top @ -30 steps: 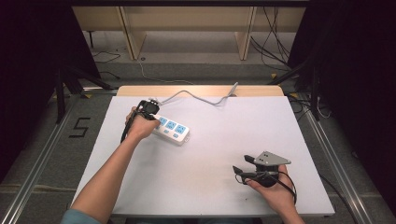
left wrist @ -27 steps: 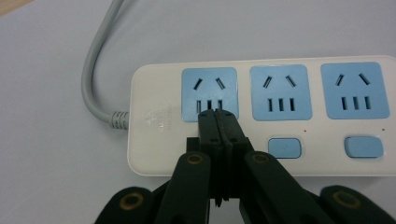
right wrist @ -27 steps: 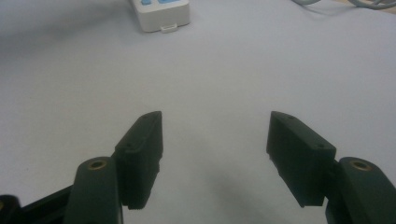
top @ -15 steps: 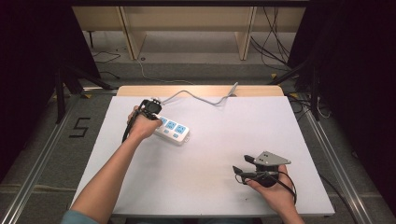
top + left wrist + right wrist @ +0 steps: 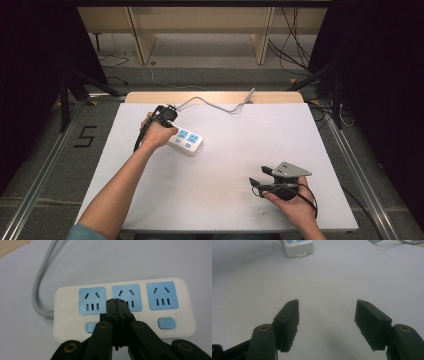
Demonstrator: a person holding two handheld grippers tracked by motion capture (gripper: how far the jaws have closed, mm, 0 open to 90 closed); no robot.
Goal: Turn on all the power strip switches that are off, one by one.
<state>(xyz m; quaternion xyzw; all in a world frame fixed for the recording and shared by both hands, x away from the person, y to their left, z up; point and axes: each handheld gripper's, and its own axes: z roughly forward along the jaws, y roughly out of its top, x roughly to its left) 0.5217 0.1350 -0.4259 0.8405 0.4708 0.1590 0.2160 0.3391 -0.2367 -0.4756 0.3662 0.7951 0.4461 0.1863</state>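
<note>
Power strip (image 5: 125, 306) lies under our left gripper (image 5: 116, 300), jaws pressed together over its middle socket; we press straight down, right gripper (image 5: 327, 312) idle, jaws wide.

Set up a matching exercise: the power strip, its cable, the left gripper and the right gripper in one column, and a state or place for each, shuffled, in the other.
Things:
1. power strip
2. grey cable
3. left gripper
4. right gripper

States or places:
A. jaws wide apart over bare white table
B. white with three blue socket panels
C. jaws closed together above the middle socket
D. curves away from the strip's end toward the table's far edge

Pairs: 1-B, 2-D, 3-C, 4-A
</note>
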